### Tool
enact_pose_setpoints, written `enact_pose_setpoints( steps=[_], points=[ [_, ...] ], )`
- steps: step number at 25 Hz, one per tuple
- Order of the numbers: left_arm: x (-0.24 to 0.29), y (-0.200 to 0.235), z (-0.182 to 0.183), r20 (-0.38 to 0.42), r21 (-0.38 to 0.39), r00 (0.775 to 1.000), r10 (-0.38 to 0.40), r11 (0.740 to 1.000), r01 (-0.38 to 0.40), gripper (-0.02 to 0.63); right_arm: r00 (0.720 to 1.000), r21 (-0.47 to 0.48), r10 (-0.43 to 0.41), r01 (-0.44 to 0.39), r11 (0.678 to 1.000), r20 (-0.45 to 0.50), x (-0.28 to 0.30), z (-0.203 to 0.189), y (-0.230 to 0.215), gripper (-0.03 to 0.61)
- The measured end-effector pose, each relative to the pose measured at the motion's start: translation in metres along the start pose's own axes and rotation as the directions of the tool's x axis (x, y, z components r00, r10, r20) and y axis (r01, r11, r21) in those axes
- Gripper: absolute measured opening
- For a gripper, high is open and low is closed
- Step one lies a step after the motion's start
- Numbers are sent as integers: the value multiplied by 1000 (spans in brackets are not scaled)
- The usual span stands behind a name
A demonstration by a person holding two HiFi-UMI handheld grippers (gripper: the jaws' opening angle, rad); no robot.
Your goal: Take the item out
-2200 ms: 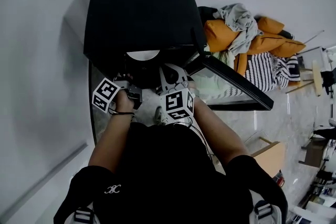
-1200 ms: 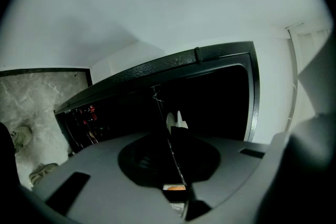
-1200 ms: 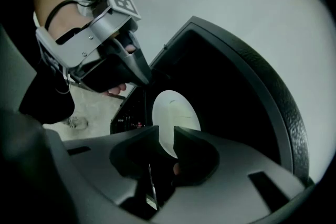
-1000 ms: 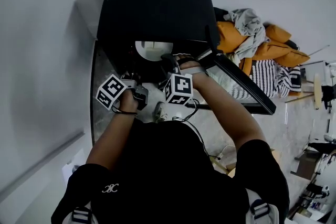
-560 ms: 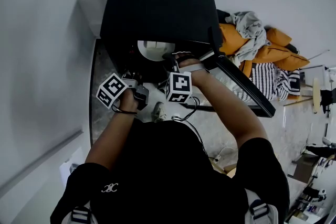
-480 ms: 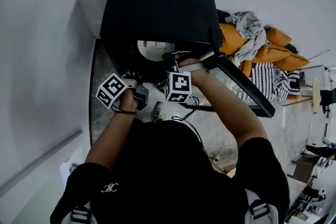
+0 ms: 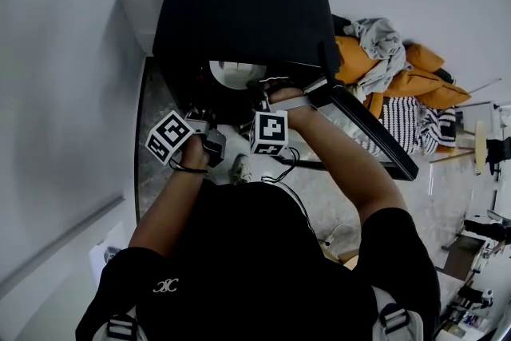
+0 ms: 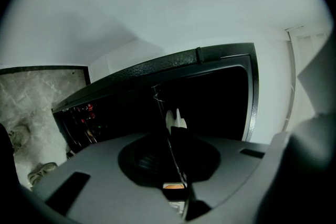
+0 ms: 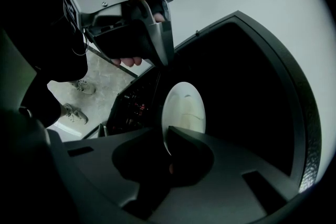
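Reaching into the open black oven [image 7: 239, 4], the right gripper [image 9: 167, 136] has its jaws pinched on the near rim of the white plate [image 9: 185, 107] inside, which I'd guess wants a level pull outward, while the left gripper [image 8: 174, 119] waits outside, jaws together on nothing.

From the head: looks steeply down over shoulders and forearms onto the top of the black appliance [image 7: 239, 12] and its open door [image 7: 363, 132], from some way off. From the left gripper [image 7: 209, 141]: faces slightly upward into the dark cavity, close, pale wall beyond. From the right gripper [image 7: 262, 89]: closest of all, right at the opening, aimed inward at the white plate [image 7: 231, 73], left gripper filling the upper frame. Shared by all three: the appliance's open front.
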State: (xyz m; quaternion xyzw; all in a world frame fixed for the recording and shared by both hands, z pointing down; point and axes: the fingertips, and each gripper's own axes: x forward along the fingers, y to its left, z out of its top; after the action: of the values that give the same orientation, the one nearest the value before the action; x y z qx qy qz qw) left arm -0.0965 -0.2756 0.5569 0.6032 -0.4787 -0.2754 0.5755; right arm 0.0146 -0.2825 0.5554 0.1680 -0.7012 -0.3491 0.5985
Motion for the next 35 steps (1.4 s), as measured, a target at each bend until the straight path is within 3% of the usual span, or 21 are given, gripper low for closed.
enact_pose_setpoints(
  steps=[10,15,26,35],
  points=[
    [0,0,1,-3,6,1000,3,1000,-3,51,1000,3,-27,27,1000,8,-9,3,5,37],
    [1,0,4,-3,-5,1000,16,1000,-16,51,996,-36,-84,83,996,-9,-14,-3,6,34],
    [6,-2,7,6,13,1000,27,1000,-27,51,991,19,-130,131,991,-33,-43,-2,16,29],
    [21,-2,11,-33,4,999,20,1000,-20,51,987,49,-151,154,987,-61,-54,-1,27,29]
  ],
)
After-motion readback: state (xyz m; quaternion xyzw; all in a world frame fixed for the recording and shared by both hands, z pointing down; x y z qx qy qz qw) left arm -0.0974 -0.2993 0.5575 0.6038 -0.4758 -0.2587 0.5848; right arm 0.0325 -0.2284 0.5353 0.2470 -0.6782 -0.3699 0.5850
